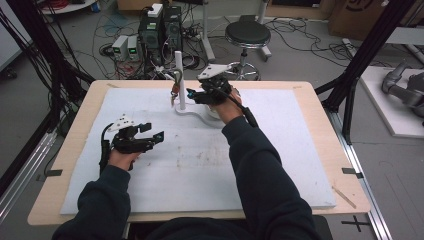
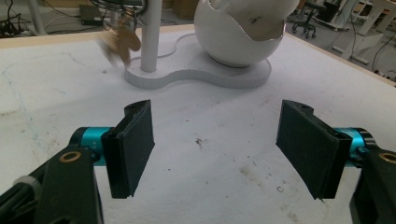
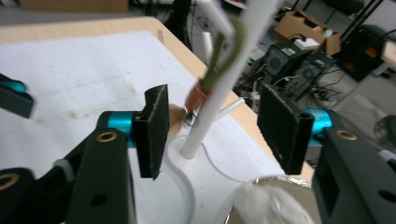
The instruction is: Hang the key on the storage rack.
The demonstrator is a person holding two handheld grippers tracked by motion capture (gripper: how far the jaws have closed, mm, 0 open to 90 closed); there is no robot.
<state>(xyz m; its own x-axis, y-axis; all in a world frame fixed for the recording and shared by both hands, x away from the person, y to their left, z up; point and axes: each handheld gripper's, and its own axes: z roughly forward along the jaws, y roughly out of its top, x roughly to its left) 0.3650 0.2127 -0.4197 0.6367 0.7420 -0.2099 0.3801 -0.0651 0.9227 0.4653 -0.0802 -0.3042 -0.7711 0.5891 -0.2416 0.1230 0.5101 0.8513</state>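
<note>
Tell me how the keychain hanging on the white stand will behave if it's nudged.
The keychain dangles from a hook beside the post, so it will probably swing freely. Its green strap looks floppy. Its blur in the left gripper view suggests it's light and easily disturbed.

Glossy white plastic stand (image 2: 196, 77), matt scuffed foam mat (image 1: 200, 165), pale wood table (image 1: 325, 135)

Grey floor (image 1: 300, 45) strewn with cables; black stool (image 1: 247, 34), perhaps computers (image 1: 161, 27).
</note>
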